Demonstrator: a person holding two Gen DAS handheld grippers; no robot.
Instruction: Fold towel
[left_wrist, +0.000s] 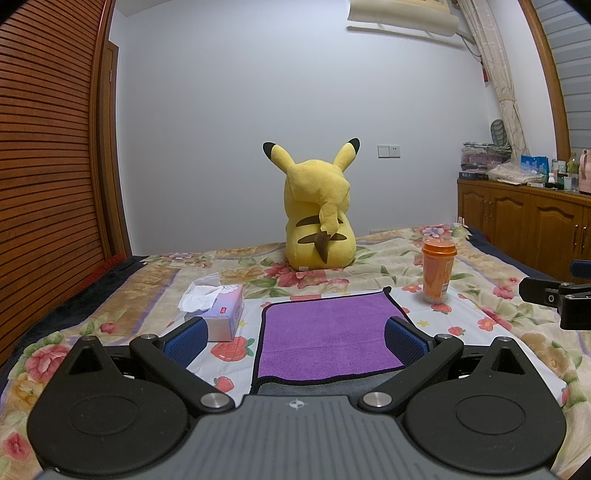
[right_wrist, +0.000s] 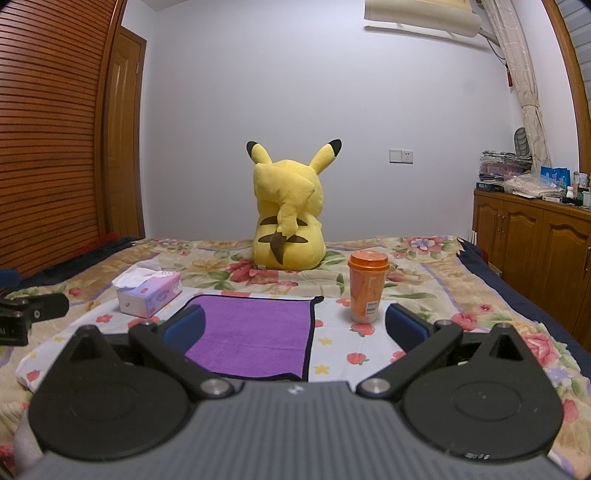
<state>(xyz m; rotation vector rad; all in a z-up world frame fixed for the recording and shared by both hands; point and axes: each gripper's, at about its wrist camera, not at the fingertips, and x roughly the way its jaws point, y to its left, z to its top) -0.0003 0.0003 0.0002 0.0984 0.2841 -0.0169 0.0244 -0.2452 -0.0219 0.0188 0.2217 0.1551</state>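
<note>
Both grippers, left gripper (left_wrist: 293, 338) and right gripper (right_wrist: 295, 328), hover with fingers spread wide before the flat purple towel (left_wrist: 328, 336); next, probably, pinching its near corners.

1. This is a bedroom in a home.
2. A big bed (left_wrist: 369, 258) with a flowery blanket (right_wrist: 424, 280) fills the room.
3. A yellow stuffed toy (left_wrist: 319, 210) sits on the bed.
4. A tissue box (right_wrist: 151, 291) and an orange cup (right_wrist: 367, 291) are on the bed too.
5. A wooden cabinet (right_wrist: 532, 236) with piled cloths stands by the wall, beside a curtain (right_wrist: 528, 92).
</note>
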